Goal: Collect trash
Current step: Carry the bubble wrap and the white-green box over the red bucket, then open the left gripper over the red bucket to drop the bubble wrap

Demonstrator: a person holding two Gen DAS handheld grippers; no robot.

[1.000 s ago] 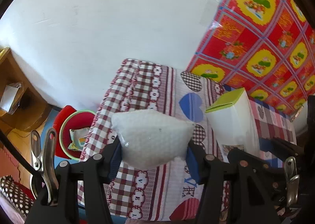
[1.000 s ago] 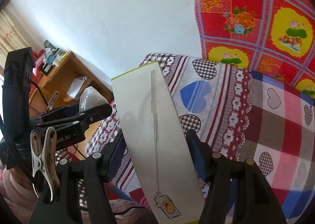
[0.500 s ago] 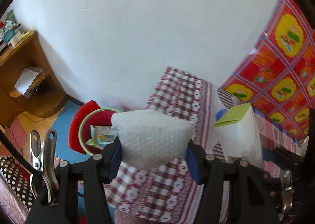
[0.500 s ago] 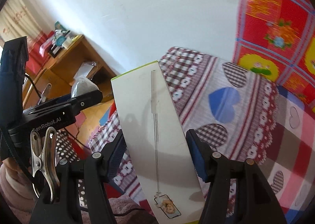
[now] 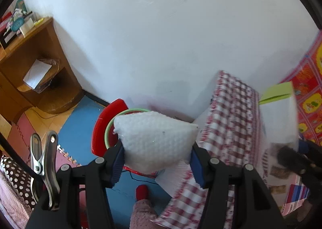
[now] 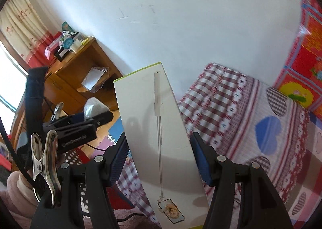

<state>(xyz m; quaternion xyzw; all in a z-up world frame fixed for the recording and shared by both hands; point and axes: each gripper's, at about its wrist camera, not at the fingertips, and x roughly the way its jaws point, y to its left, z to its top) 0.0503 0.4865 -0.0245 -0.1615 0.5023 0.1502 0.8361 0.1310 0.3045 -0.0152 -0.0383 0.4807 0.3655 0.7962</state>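
While both hands carry their loads toward the floor, the step in hand looks like transport — trash already picked up, not yet dropped. The left gripper [image 5: 157,158] is clamped on a wad of bubble wrap [image 5: 155,142], its blue pads pressing both sides. Just beyond the wad, at about 10 o'clock from it in the left view, sits the red bin [image 5: 102,126] with its green rim, standing on the blue mat [image 5: 80,128] beside the bed [image 5: 231,120]; the wad hides most of the opening, so what lies inside cannot be told.

The right gripper [image 6: 159,158] grips a white box [image 6: 159,132] with a green edge, held upright and slightly tilted, over the bed's corner. In the left view that box shows blurred at 3 o'clock.

Next, I judge, the left hand needs to bring the wad squarely above the rim and then spread its jaws. The box is long — it may need tipping end-first to enter the bin, and the two grippers should not crowd the opening together.
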